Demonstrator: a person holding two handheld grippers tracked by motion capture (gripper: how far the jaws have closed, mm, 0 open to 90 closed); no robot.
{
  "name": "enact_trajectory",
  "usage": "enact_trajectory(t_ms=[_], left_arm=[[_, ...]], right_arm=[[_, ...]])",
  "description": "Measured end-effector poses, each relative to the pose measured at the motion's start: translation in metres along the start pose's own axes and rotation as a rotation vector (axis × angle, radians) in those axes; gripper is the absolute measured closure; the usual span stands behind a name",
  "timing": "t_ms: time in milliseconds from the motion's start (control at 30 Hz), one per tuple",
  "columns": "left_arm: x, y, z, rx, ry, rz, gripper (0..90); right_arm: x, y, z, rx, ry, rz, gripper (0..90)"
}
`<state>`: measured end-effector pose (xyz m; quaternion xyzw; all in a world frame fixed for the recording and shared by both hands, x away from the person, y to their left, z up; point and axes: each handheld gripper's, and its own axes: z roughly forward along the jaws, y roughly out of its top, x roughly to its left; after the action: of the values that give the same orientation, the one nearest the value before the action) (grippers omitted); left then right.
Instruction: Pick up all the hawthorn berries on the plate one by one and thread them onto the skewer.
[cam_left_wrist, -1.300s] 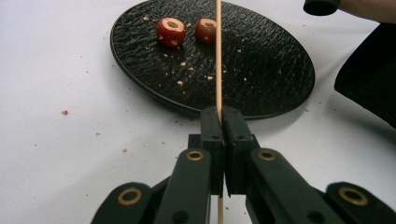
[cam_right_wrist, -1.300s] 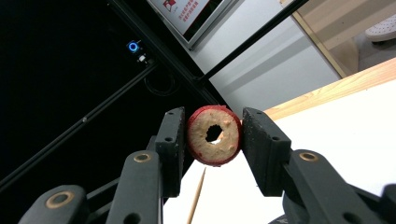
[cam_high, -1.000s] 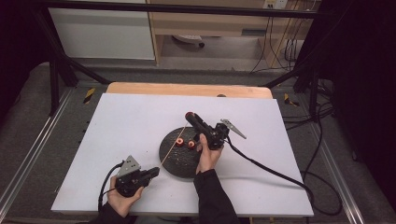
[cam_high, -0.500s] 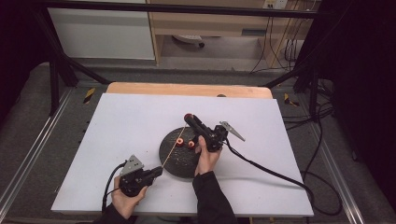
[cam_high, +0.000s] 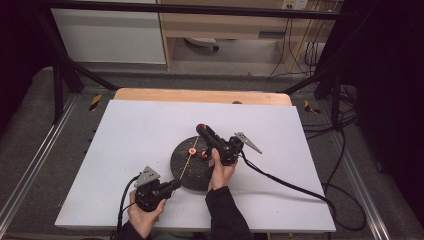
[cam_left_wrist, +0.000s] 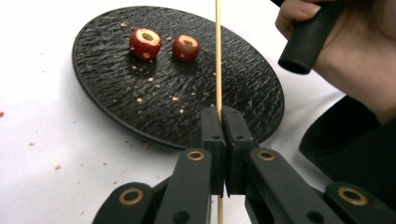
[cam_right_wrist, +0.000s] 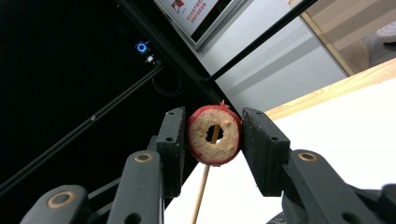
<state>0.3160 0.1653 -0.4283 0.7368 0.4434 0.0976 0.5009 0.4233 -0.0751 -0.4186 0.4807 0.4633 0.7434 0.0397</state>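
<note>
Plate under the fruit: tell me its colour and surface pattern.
The plate is black with a fine rippled texture, flecked with pale crumbs; the left gripper view shows it best.

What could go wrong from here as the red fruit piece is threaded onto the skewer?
The left tongs pinch the thin skewer only at its lower end, so it could bend or snap. Its tip sits in the cored fruit piece held by the right tongs; a misaligned push might split the fruit. Two more pieces lie loose on the black plate.
</note>
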Motion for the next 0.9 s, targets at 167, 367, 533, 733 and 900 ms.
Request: enact_trajectory(t_ms=[167, 367, 533, 733, 900], left_arm=[[0.003, 0.010, 0.004, -0.006, -0.011, 0.013, 88.6], [0.007, 0.018, 0.007, -0.024, 0.000, 0.068, 88.6], [0.005, 0.028, 0.009, -0.029, 0.020, 0.119, 88.5], [0.006, 0.037, 0.011, -0.036, 0.020, 0.142, 88.5], [0.006, 0.042, 0.015, -0.035, 0.020, 0.149, 88.5]], right_arm=[[0.003, 0.000, -0.003, 0.007, 0.008, 0.000, 61.4], [0.006, -0.003, -0.006, 0.009, 0.016, -0.008, 61.5], [0.008, -0.007, -0.009, 0.019, 0.025, -0.015, 61.5], [0.012, -0.010, -0.012, 0.048, 0.036, -0.020, 61.5], [0.013, -0.015, -0.014, 0.075, 0.043, -0.026, 61.5]])
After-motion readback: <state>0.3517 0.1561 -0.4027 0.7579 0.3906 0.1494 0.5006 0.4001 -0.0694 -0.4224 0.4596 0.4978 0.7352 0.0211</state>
